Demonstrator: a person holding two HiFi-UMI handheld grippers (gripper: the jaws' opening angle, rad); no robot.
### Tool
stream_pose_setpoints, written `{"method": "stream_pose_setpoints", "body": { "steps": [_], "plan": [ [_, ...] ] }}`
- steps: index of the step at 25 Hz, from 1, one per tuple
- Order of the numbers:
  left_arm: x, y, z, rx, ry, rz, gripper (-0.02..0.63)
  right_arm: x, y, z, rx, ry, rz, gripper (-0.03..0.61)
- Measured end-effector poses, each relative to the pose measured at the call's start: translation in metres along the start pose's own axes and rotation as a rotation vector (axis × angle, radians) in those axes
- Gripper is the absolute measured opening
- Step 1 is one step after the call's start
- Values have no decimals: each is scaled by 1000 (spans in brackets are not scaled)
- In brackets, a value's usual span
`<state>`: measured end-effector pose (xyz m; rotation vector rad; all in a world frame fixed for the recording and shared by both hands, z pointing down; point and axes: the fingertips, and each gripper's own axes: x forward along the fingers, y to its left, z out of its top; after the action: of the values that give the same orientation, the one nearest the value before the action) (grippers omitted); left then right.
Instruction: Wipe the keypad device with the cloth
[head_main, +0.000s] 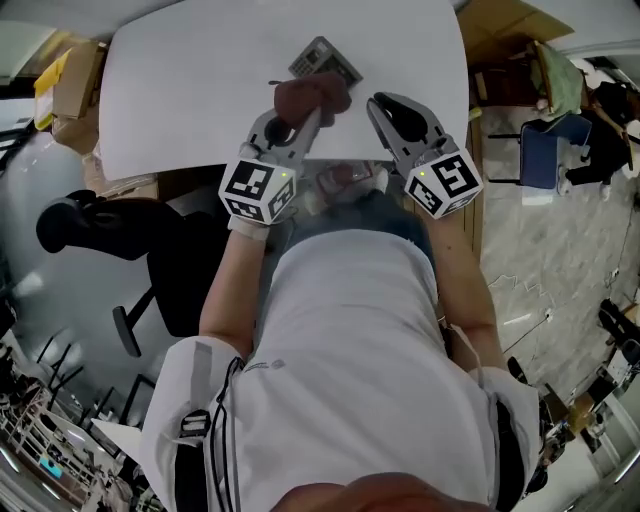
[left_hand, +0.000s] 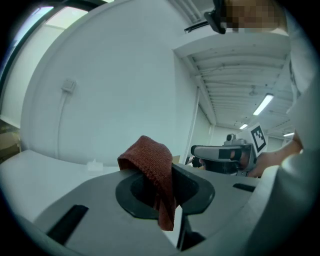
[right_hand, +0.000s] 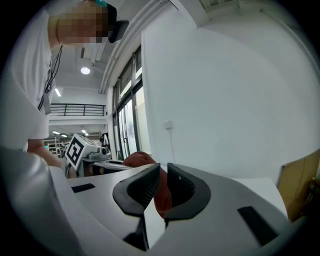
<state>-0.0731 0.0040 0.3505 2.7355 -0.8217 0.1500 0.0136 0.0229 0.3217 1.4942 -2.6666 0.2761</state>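
Clamped the cloth (head_main: 312, 97) in the left hand-held gripper (left_hand: 159, 187) above the table (head_main: 190, 90), by the keypad device (head_main: 325, 60). Held the right hand-held gripper (right_hand: 162, 187) closed, empty.

cloth (left_hand: 150, 160): rust-red knit fabric, ribbed, rough, matt
left hand-held gripper (left_hand: 161, 192): smooth matt grey plastic shell, dull black pads (left_hand: 131, 192)
right hand-held gripper (right_hand: 162, 186): same grey plastic, black pads finely ribbed
bench (head_main: 200, 90): white top, smooth, matt
keypad device (head_main: 325, 60): grey casing, material unclear
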Motion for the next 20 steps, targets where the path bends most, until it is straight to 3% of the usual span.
{"method": "stream_pose_setpoints", "body": {
  "steps": [4,20],
  "plan": [
    [-11,-27,24,88,-31,5,55,-28,8,19,-20,-40,0,55],
    [-30,-92,93,146,-162,75,55,-87,10,83,-74,-161,50,54]
  ]
}}
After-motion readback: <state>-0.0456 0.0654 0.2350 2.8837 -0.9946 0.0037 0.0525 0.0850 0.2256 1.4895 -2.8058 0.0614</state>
